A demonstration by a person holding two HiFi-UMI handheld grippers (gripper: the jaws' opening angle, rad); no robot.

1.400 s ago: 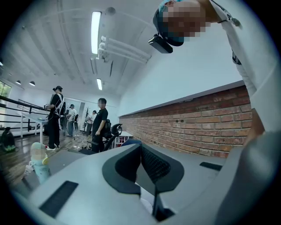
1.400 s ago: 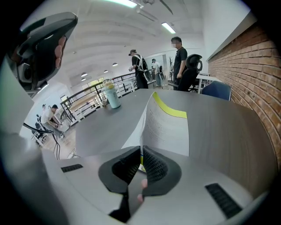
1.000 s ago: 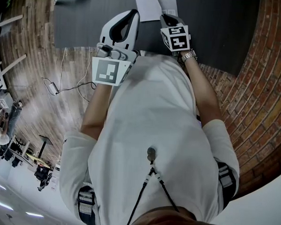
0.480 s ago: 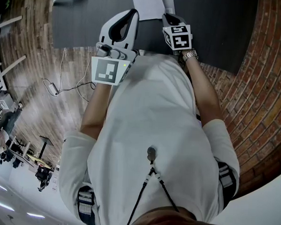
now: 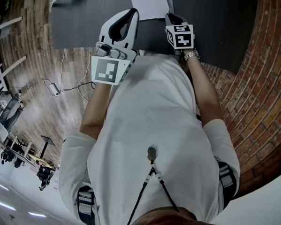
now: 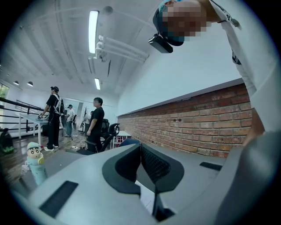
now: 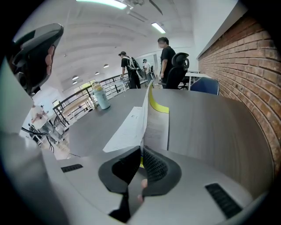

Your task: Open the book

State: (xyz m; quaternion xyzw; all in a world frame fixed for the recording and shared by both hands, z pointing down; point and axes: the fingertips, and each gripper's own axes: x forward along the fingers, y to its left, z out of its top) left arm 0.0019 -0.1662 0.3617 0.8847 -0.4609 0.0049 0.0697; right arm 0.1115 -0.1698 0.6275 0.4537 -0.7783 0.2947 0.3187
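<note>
head view: the book [image 5: 146, 2] lies on the dark table [image 5: 84, 22]. the left gripper [image 5: 133, 13] hovers just left of the book, the right gripper [image 5: 169, 15] at its right edge.
left gripper view: jaws together, empty.
right gripper view: jaws pinched on the book's lifted page.

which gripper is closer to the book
Right. The right gripper is on the book, jaws shut on it. The left gripper hangs by the book's left edge, shut on nothing.

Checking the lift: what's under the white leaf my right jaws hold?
A printed white page, yellow at its far end; the jaws hide its near part.
</note>
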